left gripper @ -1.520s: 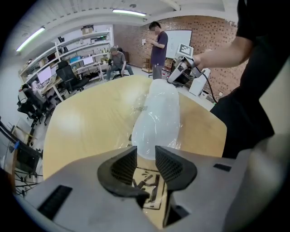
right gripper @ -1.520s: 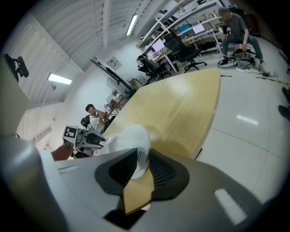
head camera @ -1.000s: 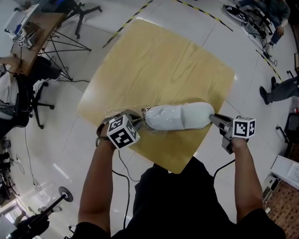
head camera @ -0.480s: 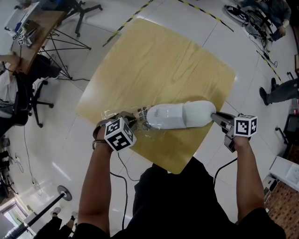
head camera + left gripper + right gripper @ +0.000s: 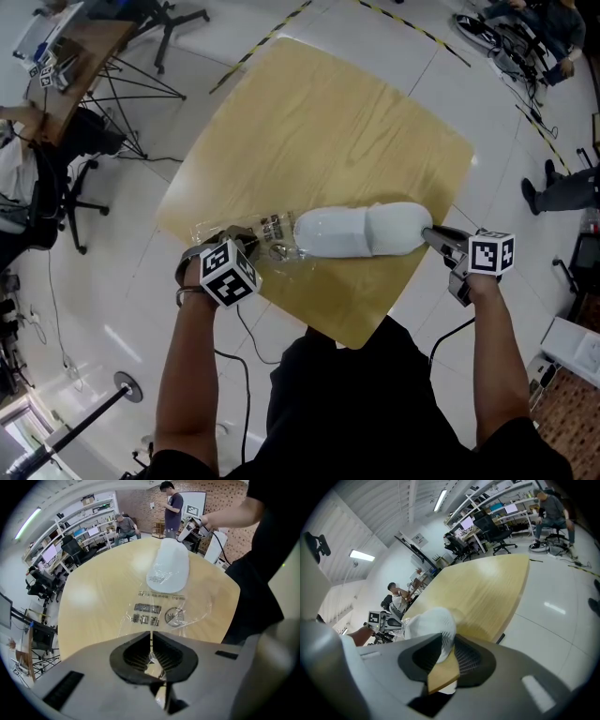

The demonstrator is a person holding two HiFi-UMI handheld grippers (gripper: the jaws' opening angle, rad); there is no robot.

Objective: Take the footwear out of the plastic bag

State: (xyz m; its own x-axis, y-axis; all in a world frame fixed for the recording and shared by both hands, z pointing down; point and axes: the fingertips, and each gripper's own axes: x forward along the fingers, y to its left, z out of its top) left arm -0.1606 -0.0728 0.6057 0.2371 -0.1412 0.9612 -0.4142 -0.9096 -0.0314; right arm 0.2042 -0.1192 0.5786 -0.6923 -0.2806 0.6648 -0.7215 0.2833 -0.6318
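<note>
A white slipper [image 5: 361,232] lies near the front edge of the wooden table [image 5: 328,122]. Its left end still sits in the mouth of a clear printed plastic bag [image 5: 267,234]. My left gripper [image 5: 249,242] pinches the bag's far end; its jaws have just been closing, with the film between them. In the left gripper view the bag [image 5: 159,611] stretches from the left gripper [image 5: 151,644] to the slipper [image 5: 168,566]. My right gripper [image 5: 429,234] is shut on the slipper's right end, and the right gripper [image 5: 446,648] shows the white rim [image 5: 436,625] between its pads.
The table's front and right edges lie close to both hands. A desk, a tripod stand [image 5: 117,94] and office chairs [image 5: 56,202] stand at the left. People [image 5: 553,183] sit at the upper right. A cable [image 5: 246,347] hangs below the left hand.
My left gripper has moved left with the bag, drawing it further off the slipper. The slipper and the right gripper have stayed in place.
</note>
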